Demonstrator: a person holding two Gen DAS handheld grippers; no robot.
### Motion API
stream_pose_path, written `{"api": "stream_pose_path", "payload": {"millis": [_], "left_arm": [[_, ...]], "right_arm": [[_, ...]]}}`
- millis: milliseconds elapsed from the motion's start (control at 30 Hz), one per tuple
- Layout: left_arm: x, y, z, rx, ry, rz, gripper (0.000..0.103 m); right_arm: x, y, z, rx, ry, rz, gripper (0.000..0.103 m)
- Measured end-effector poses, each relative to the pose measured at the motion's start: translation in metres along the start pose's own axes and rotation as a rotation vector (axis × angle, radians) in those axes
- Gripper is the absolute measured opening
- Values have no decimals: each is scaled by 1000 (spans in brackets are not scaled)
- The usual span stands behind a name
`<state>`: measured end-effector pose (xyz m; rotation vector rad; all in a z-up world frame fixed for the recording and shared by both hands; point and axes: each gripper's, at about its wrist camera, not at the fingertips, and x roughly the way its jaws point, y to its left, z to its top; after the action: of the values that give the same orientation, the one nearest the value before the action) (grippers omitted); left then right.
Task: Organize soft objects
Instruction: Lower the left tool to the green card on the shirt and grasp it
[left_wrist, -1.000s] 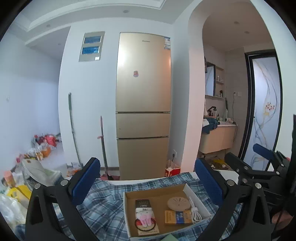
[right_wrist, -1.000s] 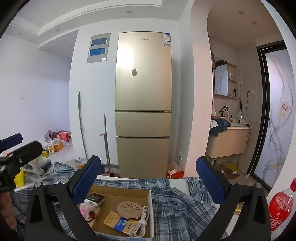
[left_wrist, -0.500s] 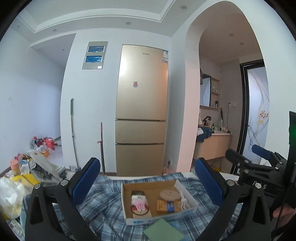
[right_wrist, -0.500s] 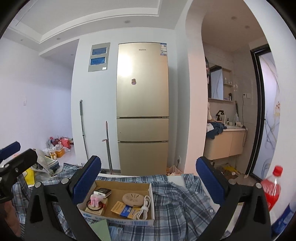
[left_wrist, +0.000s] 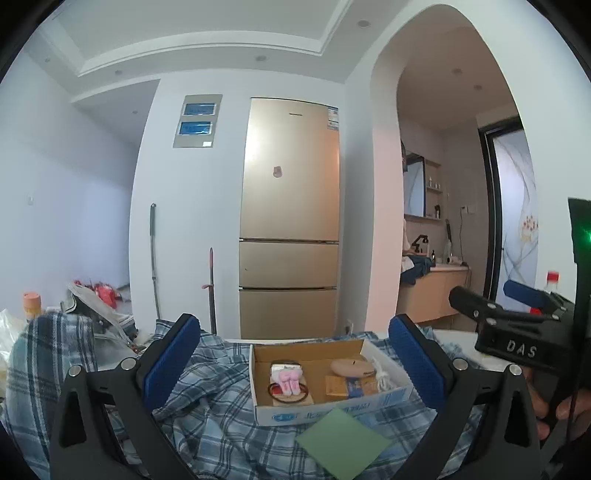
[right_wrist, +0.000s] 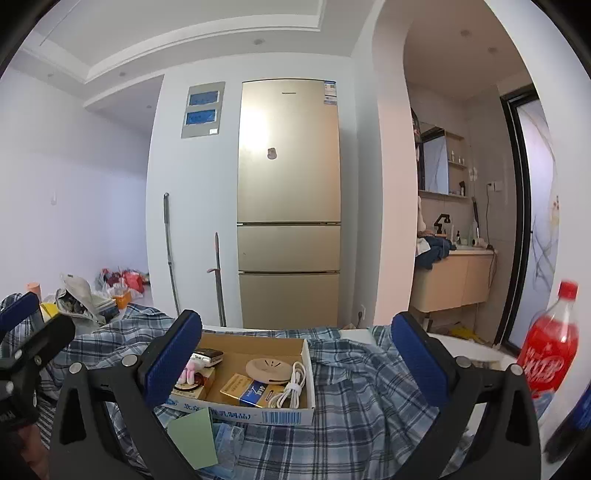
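Plaid shirt (left_wrist: 221, 402) under one cardboard box (left_wrist: 317, 410), one green card (left_wrist: 341, 441), two grippers spread wide, empty.

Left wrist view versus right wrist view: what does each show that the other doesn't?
Only the left wrist view shows the right gripper, beside it. Only the right wrist view shows the whole red soda bottle and the left gripper. Both share the open cardboard box on the blue plaid cloth, the green sheet and the gold fridge.
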<state>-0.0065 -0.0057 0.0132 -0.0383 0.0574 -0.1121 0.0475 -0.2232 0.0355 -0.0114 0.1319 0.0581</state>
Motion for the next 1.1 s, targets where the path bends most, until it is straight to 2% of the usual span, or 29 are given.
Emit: {"api": "stream_pose_path", "payload": {"millis": [200, 367, 433, 500, 533, 667, 733, 800, 867, 967, 1033, 1100], "left_arm": [[17, -5, -9, 23, 79, -18, 103], [32, -2, -11, -11, 211, 16, 103], [36, 4, -8, -78, 274, -36, 103], [43, 7, -7, -131, 350, -38, 103], [47, 9, -7, -168, 392, -63, 103], [71, 13, -14, -291, 608, -78, 103], [83, 16, -19, -360, 689, -75, 103], [94, 19, -24, -433, 751, -102, 103], [105, 22, -31, -531, 809, -170, 102], [121, 20, -45, -611, 901, -211, 101], [130, 17, -55, -646, 961, -219, 99], [135, 16, -63, -662, 994, -195, 97]], "right_arm": [[11, -3, -12, -22, 52, -46, 102], [14, -10, -12, 9, 87, -48, 102], [14, -13, -11, 25, 90, -49, 102], [15, -16, -10, 37, 100, -46, 103], [17, -17, -10, 42, 112, -46, 102], [22, -17, -12, 32, 147, -58, 103], [23, -16, -13, 24, 157, -70, 102], [26, -18, -14, 22, 172, -79, 102], [30, -19, -16, 19, 190, -85, 102], [35, -22, -19, 21, 219, -91, 102], [37, -23, -21, 28, 233, -89, 102], [38, -24, -21, 28, 237, -92, 102]]}}
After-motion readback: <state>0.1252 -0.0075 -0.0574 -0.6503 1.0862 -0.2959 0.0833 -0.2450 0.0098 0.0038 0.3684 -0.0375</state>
